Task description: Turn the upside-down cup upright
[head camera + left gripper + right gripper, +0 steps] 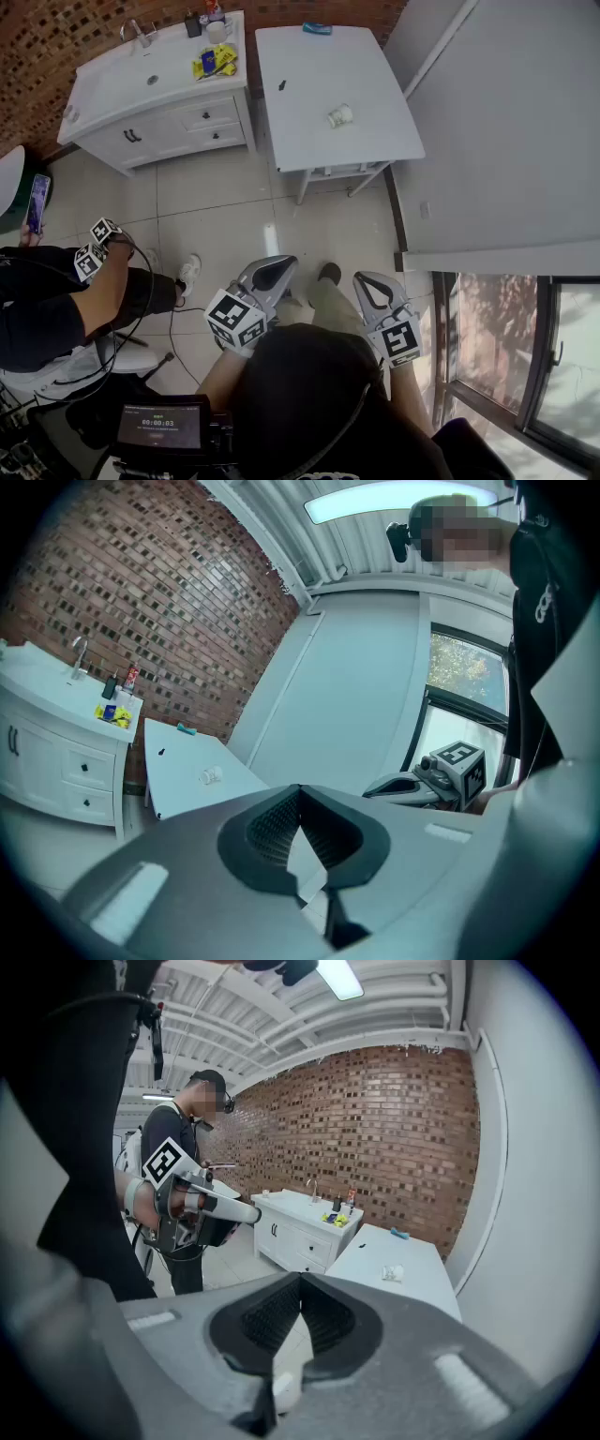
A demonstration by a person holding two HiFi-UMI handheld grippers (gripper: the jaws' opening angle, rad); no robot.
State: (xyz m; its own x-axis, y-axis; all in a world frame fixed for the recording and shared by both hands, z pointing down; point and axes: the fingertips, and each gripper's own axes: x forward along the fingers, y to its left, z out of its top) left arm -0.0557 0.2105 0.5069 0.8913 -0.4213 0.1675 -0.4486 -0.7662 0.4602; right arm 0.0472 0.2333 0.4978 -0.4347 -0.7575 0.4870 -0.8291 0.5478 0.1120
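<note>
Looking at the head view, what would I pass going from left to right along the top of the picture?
Sink cabinet → yellow packets on its right end → white table with a cup on it → grey wall.

Floor ahead: open tile floor (234, 216) lies between you and the table (309, 131).
Table top: bare around the cup (339, 115); a small dark item (282, 85) and a blue item (317, 29) lie well apart from it.
Left of table: the sink cabinet (187, 127) stands near, with a narrow gap between.
Right of table: the wall (506, 122) runs close beside its edge.
Your left: another person (47, 319) stands near you.
</note>
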